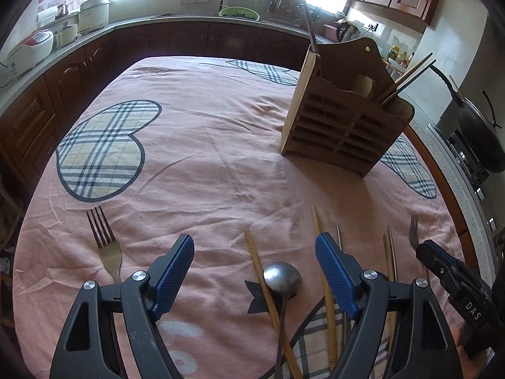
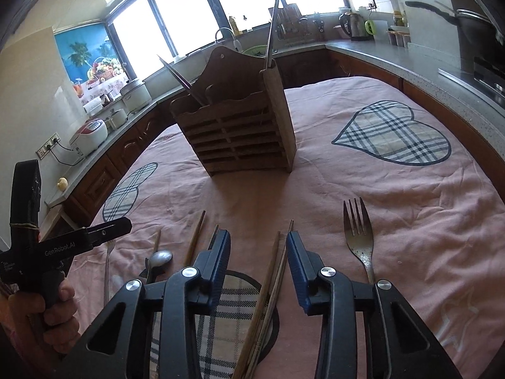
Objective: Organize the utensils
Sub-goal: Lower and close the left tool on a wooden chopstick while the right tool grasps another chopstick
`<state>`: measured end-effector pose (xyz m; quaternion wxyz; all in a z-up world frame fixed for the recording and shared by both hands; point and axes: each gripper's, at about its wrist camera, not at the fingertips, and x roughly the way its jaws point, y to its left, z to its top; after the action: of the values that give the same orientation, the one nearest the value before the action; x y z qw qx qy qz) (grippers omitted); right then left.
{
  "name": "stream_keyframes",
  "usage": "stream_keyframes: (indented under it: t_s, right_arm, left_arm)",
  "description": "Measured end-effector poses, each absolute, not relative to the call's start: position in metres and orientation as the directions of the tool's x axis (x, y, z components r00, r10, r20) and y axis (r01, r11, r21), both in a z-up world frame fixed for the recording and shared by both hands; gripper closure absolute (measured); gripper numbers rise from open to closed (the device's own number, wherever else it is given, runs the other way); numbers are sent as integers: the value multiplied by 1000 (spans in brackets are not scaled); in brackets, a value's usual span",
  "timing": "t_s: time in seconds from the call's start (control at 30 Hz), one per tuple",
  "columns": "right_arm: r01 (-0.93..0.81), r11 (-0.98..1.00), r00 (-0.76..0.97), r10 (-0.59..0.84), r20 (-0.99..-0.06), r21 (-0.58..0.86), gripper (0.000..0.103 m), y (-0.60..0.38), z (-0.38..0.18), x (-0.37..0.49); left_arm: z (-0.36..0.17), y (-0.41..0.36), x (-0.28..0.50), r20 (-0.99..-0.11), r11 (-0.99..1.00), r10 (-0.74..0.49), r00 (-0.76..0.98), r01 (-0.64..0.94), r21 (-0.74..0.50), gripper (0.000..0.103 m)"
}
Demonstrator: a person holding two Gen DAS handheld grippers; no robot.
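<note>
1. The left gripper is spread wide and holds nothing; it hangs over a metal spoon and a wooden chopstick, both lying on the cloth between its blue pads without touching them.
2. The right gripper is partly closed around a pair of chopsticks that lie between its pads; a gap shows on either side, so nothing is clamped.
3. Just to the right of that gripper a fork lies flat, tines pointing away.
4. Left of the left gripper lies another fork, tines also pointing away.
5. More chopsticks lie between the two grippers.
6. All of this rests on a bench covered by a pink cloth with plaid hearts.
7. Farther back stands a slatted wooden utensil holder, upright, with chopsticks leaning out of one compartment and a long metal handle rising from another.
</note>
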<state>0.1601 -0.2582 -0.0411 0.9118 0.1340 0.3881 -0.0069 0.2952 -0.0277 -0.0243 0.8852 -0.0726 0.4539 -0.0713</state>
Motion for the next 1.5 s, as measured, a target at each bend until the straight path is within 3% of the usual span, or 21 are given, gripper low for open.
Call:
stream_keyframes:
  t_s: [0.1,0.43,0.7,0.83,1.0,1.17,1.3,1.33,1.37,1.5]
  right_arm:
    - [103,967,668,107,-736,234,75,-254,-50,171]
    - [100,971,577,121,-808,216,79,-256,-79,197]
    - [97,973,549,123,-827,209,90,-262,-86,204]
    - [86,974,544,132,-829,211,90,-262,-86,206]
    - [78,972,541,146,-828,222,90,-264,-85,207]
    - [68,972,540,153,-828,224,90,-265,-86,208]
    - [59,977,536,142,-832,205,90,-261,-86,208]
    - [53,980,534,133,-835,190,90,-259,-86,209]
    - [49,983,533,123,-837,175,90,-257,-86,210]
    - [32,994,535,74,-841,107,92,-249,-86,210]
  left_arm:
    - [-29,-34,310,-812,981,-191,552,71,-182,29]
    - [-53,-69,357,-861,980,-188,473,153,-130,41]
    - [-77,-90,381,-891,970,-193,410,217,-110,51]
    - [-81,-101,384,-895,964,-167,413,258,-60,51]
    - [-82,-102,390,-905,958,-197,378,272,-94,57]
    - [-83,-113,387,-904,943,-145,403,332,-3,74]
    - [-83,-115,383,-904,939,-145,401,344,2,74]
    - [-82,-116,381,-901,938,-146,408,348,5,80]
    - [-82,-116,380,-897,935,-150,415,354,7,92]
    - [-81,-116,377,-894,943,-157,420,333,-9,95]
